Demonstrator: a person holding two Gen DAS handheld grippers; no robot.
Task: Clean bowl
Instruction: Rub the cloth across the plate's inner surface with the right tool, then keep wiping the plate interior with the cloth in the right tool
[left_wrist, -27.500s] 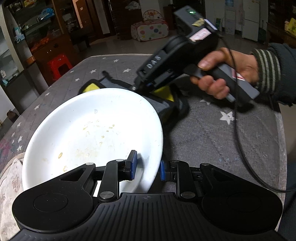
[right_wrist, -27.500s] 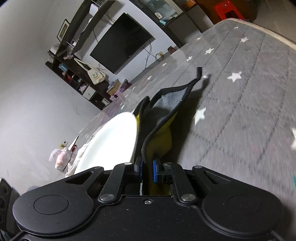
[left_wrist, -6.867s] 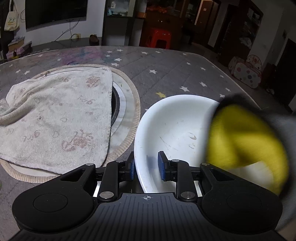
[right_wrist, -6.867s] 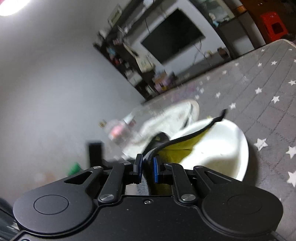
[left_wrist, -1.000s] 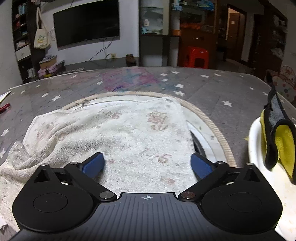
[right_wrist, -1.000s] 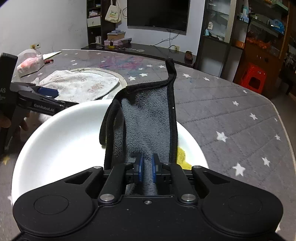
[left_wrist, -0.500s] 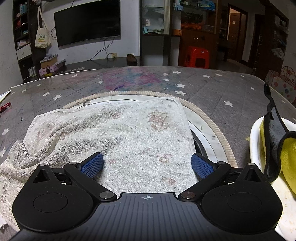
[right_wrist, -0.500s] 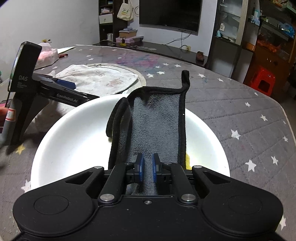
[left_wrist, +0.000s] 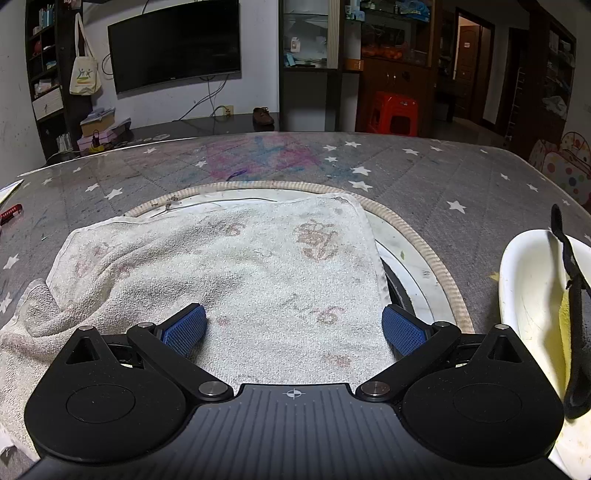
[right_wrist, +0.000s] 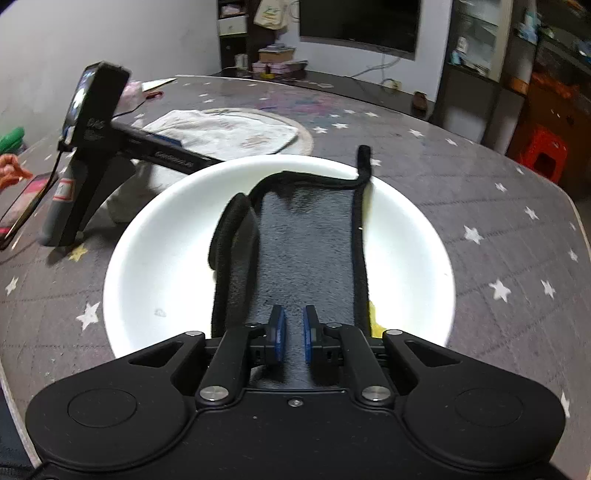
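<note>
The white bowl (right_wrist: 155, 266) sits on the grey star-patterned table. A grey and yellow cleaning cloth (right_wrist: 306, 240) with a black edge lies across the bowl's inside. My right gripper (right_wrist: 293, 334) is shut on the near end of this cloth. In the left wrist view the bowl (left_wrist: 524, 280) is at the right edge with the cloth (left_wrist: 570, 306) in it. My left gripper (left_wrist: 293, 326) is open wide and empty above a white towel (left_wrist: 221, 266), left of the bowl. It also shows in the right wrist view (right_wrist: 122, 147).
The white towel lies over a round rope-edged mat (left_wrist: 417, 236) in the table's middle. A red pen (left_wrist: 9, 214) lies at the far left. A phone (right_wrist: 22, 206) lies at the table's left edge. A red stool (left_wrist: 393, 112) stands beyond the table.
The right gripper has risen and drawn back, with the cloth still stretched across the bowl. The left gripper has stayed open over the towel and shifted slightly left of the bowl.
</note>
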